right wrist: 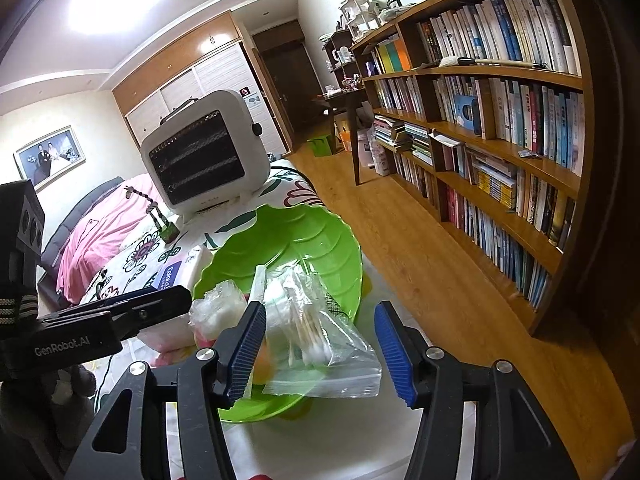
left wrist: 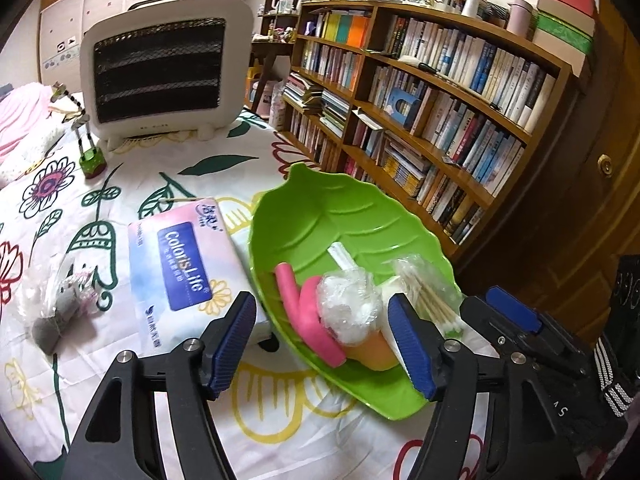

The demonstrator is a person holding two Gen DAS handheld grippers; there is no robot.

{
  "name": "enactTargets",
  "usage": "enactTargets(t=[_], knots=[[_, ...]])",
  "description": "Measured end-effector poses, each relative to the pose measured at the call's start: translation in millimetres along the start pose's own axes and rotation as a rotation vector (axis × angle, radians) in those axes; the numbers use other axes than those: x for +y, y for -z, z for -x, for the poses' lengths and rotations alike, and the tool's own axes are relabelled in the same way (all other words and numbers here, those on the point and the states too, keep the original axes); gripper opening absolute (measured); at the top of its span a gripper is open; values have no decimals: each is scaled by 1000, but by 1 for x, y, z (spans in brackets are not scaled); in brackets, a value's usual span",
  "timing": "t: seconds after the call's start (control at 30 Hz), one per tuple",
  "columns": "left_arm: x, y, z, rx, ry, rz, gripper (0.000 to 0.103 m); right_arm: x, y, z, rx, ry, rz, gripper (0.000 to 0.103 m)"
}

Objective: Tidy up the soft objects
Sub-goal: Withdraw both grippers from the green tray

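A green leaf tray (left wrist: 320,208) sits on the flowery bed cover (left wrist: 52,208), close to the bed's edge above the wood floor (right wrist: 420,248). In the tray lie a pink foam roll (left wrist: 308,312), a crinkly plastic ball (left wrist: 348,304), an orange sponge (left wrist: 370,354) and a bag of cotton swabs (right wrist: 316,340). A tissue pack (left wrist: 176,264) lies just left of the tray. A small grey toy (left wrist: 60,308) lies farther left with open cover around it. The left gripper (left wrist: 324,344) is wide open over the tray's near end, holding nothing. The right gripper (right wrist: 320,352) is wide open too, with the swab bag between its jaws. A heater (left wrist: 160,68) stands at the back. A bookshelf (right wrist: 500,120) fills the wall.
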State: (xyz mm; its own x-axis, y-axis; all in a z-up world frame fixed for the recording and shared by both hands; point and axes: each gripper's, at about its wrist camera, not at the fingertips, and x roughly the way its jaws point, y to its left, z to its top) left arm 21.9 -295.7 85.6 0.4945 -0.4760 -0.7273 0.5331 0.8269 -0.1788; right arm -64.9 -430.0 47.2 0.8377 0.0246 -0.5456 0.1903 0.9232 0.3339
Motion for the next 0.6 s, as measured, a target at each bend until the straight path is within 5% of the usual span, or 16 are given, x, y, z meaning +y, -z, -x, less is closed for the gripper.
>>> enactTargets(t=[0.6], knots=[[27,14,19,-11,-43,54,70,23,5,2,11,-26,50,62]])
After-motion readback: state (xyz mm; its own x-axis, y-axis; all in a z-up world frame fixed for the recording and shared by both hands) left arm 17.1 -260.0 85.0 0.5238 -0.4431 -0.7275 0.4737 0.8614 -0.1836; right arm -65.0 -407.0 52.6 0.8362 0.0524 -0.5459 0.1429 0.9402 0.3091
